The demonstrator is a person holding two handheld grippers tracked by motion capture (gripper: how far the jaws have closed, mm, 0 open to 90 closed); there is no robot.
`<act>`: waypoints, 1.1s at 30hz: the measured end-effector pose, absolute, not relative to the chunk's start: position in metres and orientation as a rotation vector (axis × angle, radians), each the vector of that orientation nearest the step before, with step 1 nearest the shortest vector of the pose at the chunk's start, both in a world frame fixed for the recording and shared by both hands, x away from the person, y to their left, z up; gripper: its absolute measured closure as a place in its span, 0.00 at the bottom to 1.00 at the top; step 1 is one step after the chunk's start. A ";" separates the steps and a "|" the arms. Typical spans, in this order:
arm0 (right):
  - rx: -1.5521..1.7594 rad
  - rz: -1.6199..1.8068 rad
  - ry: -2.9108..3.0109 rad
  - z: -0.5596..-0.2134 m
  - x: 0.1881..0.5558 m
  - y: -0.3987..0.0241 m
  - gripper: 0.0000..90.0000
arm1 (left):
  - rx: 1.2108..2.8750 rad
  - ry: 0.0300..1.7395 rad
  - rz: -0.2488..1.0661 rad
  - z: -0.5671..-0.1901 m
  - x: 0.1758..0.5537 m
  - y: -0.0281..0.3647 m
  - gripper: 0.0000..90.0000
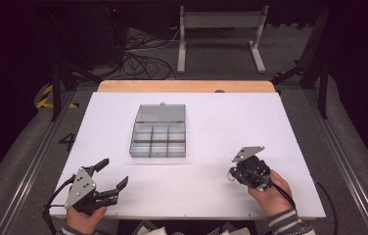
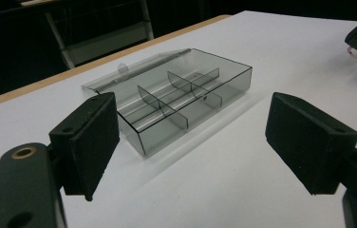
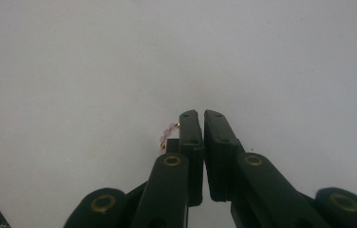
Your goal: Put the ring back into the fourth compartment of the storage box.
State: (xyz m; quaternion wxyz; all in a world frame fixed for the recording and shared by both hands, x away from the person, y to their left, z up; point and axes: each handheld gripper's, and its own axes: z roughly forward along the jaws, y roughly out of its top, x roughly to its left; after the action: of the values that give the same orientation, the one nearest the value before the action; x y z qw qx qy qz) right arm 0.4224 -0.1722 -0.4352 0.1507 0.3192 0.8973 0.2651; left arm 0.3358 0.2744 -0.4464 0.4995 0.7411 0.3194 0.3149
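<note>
While clamped, bead ring (image 3: 168,134) protrudes beside right tool (image 3: 200,115).

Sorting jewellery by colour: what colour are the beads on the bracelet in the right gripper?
Pale pink beads with gold bits, clearest in the right gripper view.

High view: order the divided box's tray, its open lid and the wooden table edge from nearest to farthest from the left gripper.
From the left gripper, at the table's near left:
1. Divided tray, mid-table, up and right of the gripper.
2. Open lid, lying flat just behind the tray.
3. Wooden table edge, along the far side of the white surface.
</note>
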 end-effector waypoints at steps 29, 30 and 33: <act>0.855 0.995 2.422 -0.407 0.420 -0.176 0.97 | 1.791 0.775 0.756 -0.446 0.335 0.274 0.21; 0.853 0.993 2.418 -0.406 0.420 -0.175 0.97 | 1.791 0.775 0.756 -0.447 0.336 0.274 0.21; 0.849 0.993 2.417 -0.404 0.421 -0.175 0.97 | 1.792 0.775 0.756 -0.447 0.336 0.274 0.21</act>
State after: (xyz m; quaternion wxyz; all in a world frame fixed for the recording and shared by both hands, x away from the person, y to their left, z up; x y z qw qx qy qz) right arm 0.4206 -0.1747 -0.4043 0.1958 0.3032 0.8626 0.3544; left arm 0.3356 0.2738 -0.4466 0.5005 0.7410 0.3204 0.3127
